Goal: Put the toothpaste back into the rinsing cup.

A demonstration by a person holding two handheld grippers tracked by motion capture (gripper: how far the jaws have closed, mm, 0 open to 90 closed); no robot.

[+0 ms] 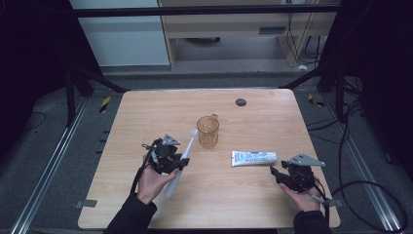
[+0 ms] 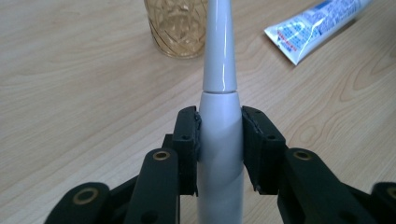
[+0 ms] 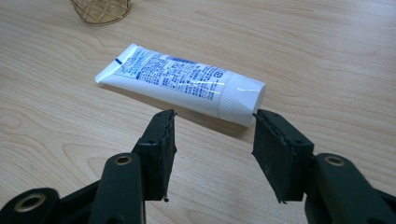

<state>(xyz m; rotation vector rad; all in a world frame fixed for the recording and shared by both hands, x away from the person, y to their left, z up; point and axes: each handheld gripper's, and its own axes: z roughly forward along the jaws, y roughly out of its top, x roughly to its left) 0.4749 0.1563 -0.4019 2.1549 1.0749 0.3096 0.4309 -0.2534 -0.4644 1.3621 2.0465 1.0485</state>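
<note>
A white electric toothbrush (image 1: 181,160) (image 2: 219,116) is clamped by its handle in my left gripper (image 1: 171,161) (image 2: 219,140); its head tilts up toward an amber glass cup (image 1: 208,131) (image 2: 177,25) at the table's middle. In the left gripper view both pads press the handle's sides. A white and blue toothpaste tube (image 1: 253,157) (image 3: 187,84) lies flat right of the cup, cap toward my right gripper (image 1: 276,171) (image 3: 212,140). That gripper stands open just short of the cap, with nothing between its fingers.
The wooden table (image 1: 146,204) has a small dark round disc (image 1: 240,102) near its far edge. Dark floor, cables and metal frame rails surround the table. The person's hands come in from the near edge.
</note>
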